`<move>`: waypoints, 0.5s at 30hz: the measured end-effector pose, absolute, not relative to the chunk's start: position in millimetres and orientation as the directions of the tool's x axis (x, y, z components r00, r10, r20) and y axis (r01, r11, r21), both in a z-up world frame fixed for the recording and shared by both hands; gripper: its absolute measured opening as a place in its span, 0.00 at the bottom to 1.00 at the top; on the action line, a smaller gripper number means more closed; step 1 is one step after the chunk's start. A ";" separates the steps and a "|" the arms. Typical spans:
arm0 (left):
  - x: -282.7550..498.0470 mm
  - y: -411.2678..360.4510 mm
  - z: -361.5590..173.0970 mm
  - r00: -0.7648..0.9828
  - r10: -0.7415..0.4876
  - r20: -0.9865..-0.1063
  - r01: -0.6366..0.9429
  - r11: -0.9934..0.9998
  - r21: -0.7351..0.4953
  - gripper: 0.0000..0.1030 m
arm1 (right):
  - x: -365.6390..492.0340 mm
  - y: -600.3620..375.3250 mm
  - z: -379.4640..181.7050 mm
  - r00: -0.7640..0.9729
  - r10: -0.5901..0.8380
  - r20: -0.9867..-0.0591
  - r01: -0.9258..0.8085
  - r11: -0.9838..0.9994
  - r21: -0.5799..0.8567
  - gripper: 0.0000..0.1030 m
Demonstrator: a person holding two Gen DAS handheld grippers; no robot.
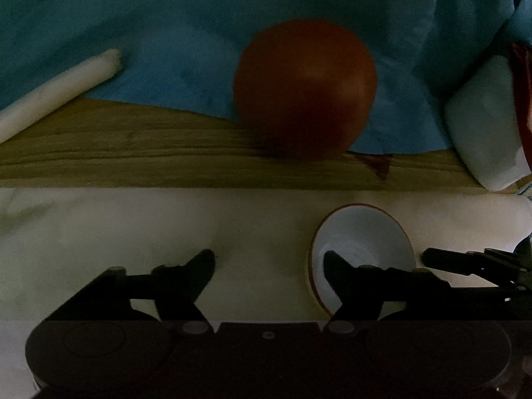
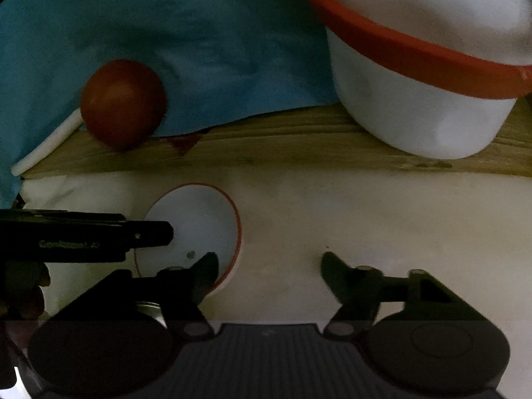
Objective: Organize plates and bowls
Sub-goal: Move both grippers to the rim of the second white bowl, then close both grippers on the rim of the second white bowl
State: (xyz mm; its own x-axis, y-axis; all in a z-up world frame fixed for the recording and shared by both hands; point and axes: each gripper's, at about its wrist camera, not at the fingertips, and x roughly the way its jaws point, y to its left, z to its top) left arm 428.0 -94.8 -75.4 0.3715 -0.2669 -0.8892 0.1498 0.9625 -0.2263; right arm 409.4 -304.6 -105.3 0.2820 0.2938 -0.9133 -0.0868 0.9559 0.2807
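A small white bowl with a red rim (image 1: 362, 249) sits on the white counter; it also shows in the right wrist view (image 2: 199, 229). My left gripper (image 1: 269, 266) is open and empty, its right finger over the bowl's near side. My right gripper (image 2: 269, 266) is open and empty, its left finger at the bowl's right rim. A large white bowl with a red rim (image 2: 425, 76) stands on the wooden board (image 2: 282, 143); it also shows at the right edge of the left wrist view (image 1: 488, 123).
A red-brown ball-shaped object (image 1: 306, 89) rests on the board's edge by a blue cloth (image 1: 199, 33). A white stick (image 1: 56, 89) lies at the left. The other gripper's fingers reach in at the side (image 2: 83, 236).
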 end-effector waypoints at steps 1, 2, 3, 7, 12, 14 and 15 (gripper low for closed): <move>429.0 -96.5 -75.5 0.371 -0.270 -0.889 0.150 0.962 -0.230 0.62 | 409.2 -303.7 -104.8 0.282 0.303 -0.910 -0.089 0.953 0.290 0.58; 430.3 -96.8 -75.8 0.372 -0.272 -0.887 0.148 0.961 -0.233 0.60 | 409.3 -302.6 -105.1 0.281 0.311 -0.908 -0.093 0.951 0.296 0.56; 432.3 -96.8 -76.1 0.373 -0.274 -0.886 0.147 0.961 -0.235 0.55 | 408.9 -300.6 -104.7 0.281 0.315 -0.907 -0.099 0.949 0.299 0.52; 434.5 -96.2 -76.0 0.368 -0.296 -0.882 0.145 0.955 -0.260 0.45 | 410.5 -291.5 -103.6 0.276 0.333 -0.901 -0.116 0.943 0.313 0.38; 436.5 -93.7 -73.7 0.361 -0.317 -0.877 0.148 0.948 -0.282 0.39 | 413.2 -285.2 -103.9 0.270 0.340 -0.901 -0.125 0.940 0.317 0.35; 437.6 -93.1 -73.3 0.358 -0.324 -0.876 0.148 0.946 -0.290 0.37 | 417.2 -283.8 -106.2 0.270 0.339 -0.901 -0.127 0.941 0.315 0.34; 428.8 -89.4 -74.4 0.357 -0.329 -0.874 0.148 0.944 -0.295 0.35 | 417.6 -282.6 -106.1 0.270 0.339 -0.901 -0.129 0.940 0.315 0.33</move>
State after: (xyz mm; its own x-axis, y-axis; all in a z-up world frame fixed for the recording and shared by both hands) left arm 428.8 -89.4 -74.4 0.3573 -0.3292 -0.8740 0.1481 0.9439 -0.2950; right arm 417.6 -282.6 -106.1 0.2696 0.3388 -0.9014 -0.1288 0.9403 0.3150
